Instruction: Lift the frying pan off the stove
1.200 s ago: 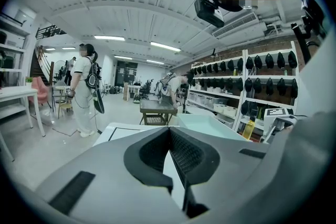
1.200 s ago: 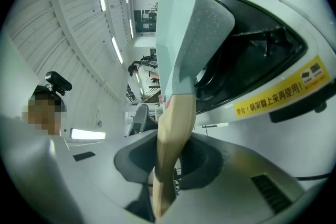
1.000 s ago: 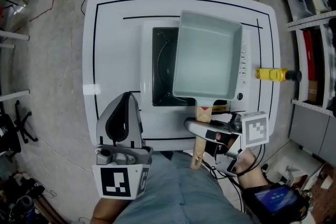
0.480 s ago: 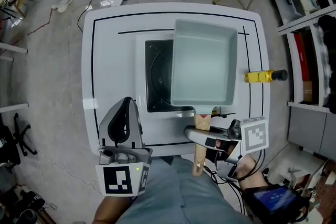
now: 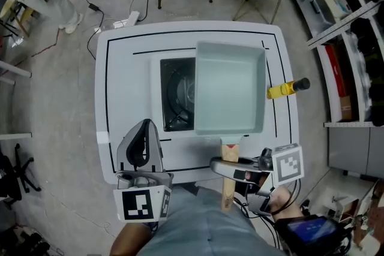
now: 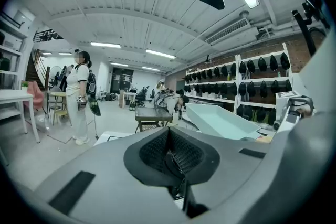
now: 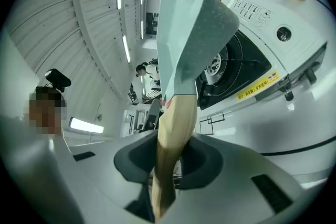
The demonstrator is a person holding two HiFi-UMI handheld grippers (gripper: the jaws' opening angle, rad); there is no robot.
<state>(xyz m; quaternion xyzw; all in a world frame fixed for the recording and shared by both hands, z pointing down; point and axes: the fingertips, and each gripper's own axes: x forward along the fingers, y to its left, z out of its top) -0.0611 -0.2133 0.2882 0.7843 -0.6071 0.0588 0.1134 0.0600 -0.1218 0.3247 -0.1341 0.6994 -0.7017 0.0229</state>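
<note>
Where the pan [image 5: 231, 90] hangs: above the right half of the stove [image 5: 177, 96] in the middle of the table [image 5: 120, 69]; the right gripper view shows a gap beneath it.
Pan shape: rectangular, with sloping walls and rounded corners.
Pan finish: pale blue-green, matte, finely speckled underneath.
Handle [image 5: 228, 180]: light, smooth, rounded wood, pointing over the table's near edge.
Right gripper [image 5: 223, 165]: clenched on the wooden handle, its dark pads pressing both sides.
Left gripper [image 5: 143, 129]: jaws closed together with nothing between them, mesh-textured pads meeting in a seam, above the table's near left corner.
Stove: white casing around a black recess with a round burner; buttons and a knob line its right side.
Table: glossy white, rounded corners, thin black lines near the edges.
Yellow object [image 5: 282, 89]: long, with a dark end, lying by the table's right edge.
</note>
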